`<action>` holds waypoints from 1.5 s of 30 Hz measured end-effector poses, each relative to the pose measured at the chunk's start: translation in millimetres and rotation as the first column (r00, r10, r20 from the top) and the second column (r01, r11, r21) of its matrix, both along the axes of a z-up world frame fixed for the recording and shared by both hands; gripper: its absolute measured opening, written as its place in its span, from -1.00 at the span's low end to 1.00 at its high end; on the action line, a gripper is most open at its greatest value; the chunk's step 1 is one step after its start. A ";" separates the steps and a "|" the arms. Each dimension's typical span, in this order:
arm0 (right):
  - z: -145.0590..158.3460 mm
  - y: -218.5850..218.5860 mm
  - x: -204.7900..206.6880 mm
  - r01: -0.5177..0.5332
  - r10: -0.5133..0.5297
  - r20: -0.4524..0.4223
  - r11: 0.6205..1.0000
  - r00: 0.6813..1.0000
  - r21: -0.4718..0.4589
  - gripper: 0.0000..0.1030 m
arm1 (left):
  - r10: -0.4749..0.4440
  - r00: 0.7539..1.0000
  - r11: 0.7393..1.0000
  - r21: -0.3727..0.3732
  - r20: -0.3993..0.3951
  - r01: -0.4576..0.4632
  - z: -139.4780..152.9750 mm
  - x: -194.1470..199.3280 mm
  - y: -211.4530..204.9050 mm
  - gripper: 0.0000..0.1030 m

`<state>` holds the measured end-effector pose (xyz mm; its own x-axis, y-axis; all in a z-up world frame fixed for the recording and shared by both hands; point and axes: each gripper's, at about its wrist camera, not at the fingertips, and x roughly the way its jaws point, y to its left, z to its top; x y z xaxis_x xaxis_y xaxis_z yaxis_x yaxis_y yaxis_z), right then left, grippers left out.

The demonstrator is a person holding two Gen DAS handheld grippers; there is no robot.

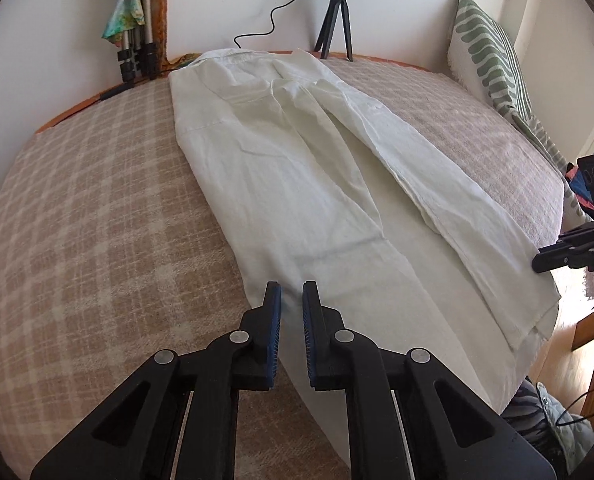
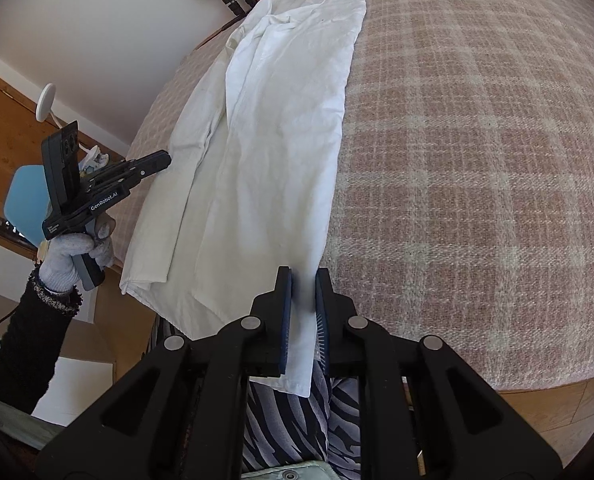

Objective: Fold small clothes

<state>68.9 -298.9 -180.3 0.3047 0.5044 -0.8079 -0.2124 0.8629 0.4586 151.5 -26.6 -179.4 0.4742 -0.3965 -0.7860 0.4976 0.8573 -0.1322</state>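
Left wrist view: white trousers (image 1: 297, 168) lie lengthwise on the checked bed (image 1: 97, 208), their hems hanging over its near edge. The left tool (image 1: 292, 308) is nearly closed, the cloth under its tips. The right tool (image 2: 303, 304) pinches one hem.

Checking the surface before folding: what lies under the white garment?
The white garment lies on a plaid blanket covering the bed. The part of the blanket beneath the cloth is hidden.
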 end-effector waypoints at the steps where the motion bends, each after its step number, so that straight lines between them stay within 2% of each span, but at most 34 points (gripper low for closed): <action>1: 0.2 -0.1 -0.1 -0.003 0.003 0.000 1.000 1.000 0.000 -0.75 | 0.014 1.000 1.000 -0.025 -0.010 -0.015 -2.1 -8.4 4.6 -0.83; 2: -0.1 -0.1 -0.1 -0.005 0.005 -0.001 1.000 1.000 0.000 -0.75 | 0.024 1.000 0.998 -0.051 -0.017 -0.025 -3.2 -18.4 8.0 -0.83; 5: -1.6 -1.1 -1.4 -0.008 0.008 -0.011 1.000 1.000 0.007 -0.74 | 0.036 0.999 0.998 -0.060 0.000 -0.036 -5.1 -50.4 11.7 -0.84; 9: -3.0 -5.3 -6.8 -0.006 0.006 -0.023 1.000 1.000 0.014 -0.55 | 0.051 0.999 0.993 -0.106 -0.010 -0.052 -5.8 -86.4 17.7 -0.87; 11: -3.1 -10.2 -13.0 -0.005 0.006 -0.029 1.000 1.000 0.030 -0.54 | 0.048 0.998 0.992 -0.112 -0.033 -0.051 -4.3 -98.3 20.9 -0.85; 14: -2.6 -15.2 -24.5 -0.005 0.007 -0.040 0.999 0.999 0.047 -0.53 | 0.073 0.994 0.985 -0.152 -0.087 -0.086 -2.8 -108.2 31.4 -0.74; 15: -2.7 -17.7 -28.6 -0.004 0.007 -0.045 0.998 0.999 0.057 -0.49 | 0.098 0.988 0.978 -0.170 -0.122 -0.118 -3.4 -107.6 37.2 -0.50; 17: -3.7 -24.2 -35.7 0.003 0.002 -0.061 0.996 0.998 0.089 -0.37 | 0.148 0.970 0.953 -0.234 -0.192 -0.192 -5.3 -104.3 50.8 -0.16; 18: -4.0 -27.3 -38.9 0.004 0.004 -0.069 0.994 0.998 0.107 -0.31 | 0.165 0.961 0.936 -0.272 -0.220 -0.223 -6.6 -102.2 56.7 -0.16; 21: -5.3 -30.8 -41.3 0.005 0.005 -0.078 0.992 0.997 0.124 -0.29 | 0.178 0.941 0.899 -0.342 -0.287 -0.274 -11.2 -96.5 62.6 -0.16; 26: -12.6 -27.7 -36.5 -0.011 0.033 -0.114 0.983 0.993 0.184 -0.29 | 0.140 0.942 0.903 -0.352 -0.305 -0.248 -9.6 -96.6 46.6 -0.16; 29: -14.0 -22.3 -32.9 -0.035 0.058 -0.113 0.979 0.992 0.199 -0.29 | 0.142 0.949 0.916 -0.325 -0.282 -0.233 -7.4 -97.2 40.1 -0.21; 31: -15.7 -18.5 -29.3 -0.042 0.069 -0.117 0.975 0.991 0.218 -0.29 | 0.134 0.947 0.914 -0.332 -0.292 -0.231 -7.4 -96.3 38.7 -0.24; 32: -15.4 -17.6 -28.8 -0.046 0.074 -0.115 0.973 0.991 0.226 -0.29 | 0.128 0.946 0.913 -0.337 -0.298 -0.230 -7.8 -96.5 37.1 -0.35; 34: -15.7 -13.9 -28.1 -0.056 0.084 -0.111 0.971 0.990 0.233 -0.29 | 0.125 0.946 0.916 -0.332 -0.298 -0.225 -8.9 -98.8 34.9 -0.42; 35: -16.6 -9.9 -27.9 -0.066 0.094 -0.111 0.970 0.989 0.235 -0.29 | 0.125 0.947 0.915 -0.335 -0.297 -0.226 -9.5 -99.7 34.4 -0.52; 36: -17.5 -8.3 -29.4 -0.074 0.101 -0.108 0.969 0.989 0.234 -0.30 | 0.128 0.945 0.909 -0.345 -0.301 -0.233 -10.0 -100.1 35.2 -0.65; 39: -21.1 -5.3 -30.7 -0.076 0.105 -0.099 0.962 0.990 0.263 -0.64 | 0.138 0.935 0.872 -0.408 -0.325 -0.271 -9.6 -99.8 44.1 -0.82; 41: -21.5 -6.8 -31.7 -0.059 0.091 -0.090 0.950 0.992 0.306 -0.71 | 0.152 0.936 0.855 -0.433 -0.318 -0.286 -3.8 -103.5 48.3 -0.86; 45: -17.1 -16.3 -33.1 -0.020 0.050 -0.062 0.908 0.997 0.419 -0.77 | 0.160 0.944 0.841 -0.462 -0.287 -0.283 11.7 -106.2 50.2 -0.88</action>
<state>35.8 -315.2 -197.3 0.2317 0.8096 -0.5394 -0.1934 0.5817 0.7901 45.3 23.6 -167.7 0.4287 -0.6638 -0.6128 0.2052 0.7322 -0.6495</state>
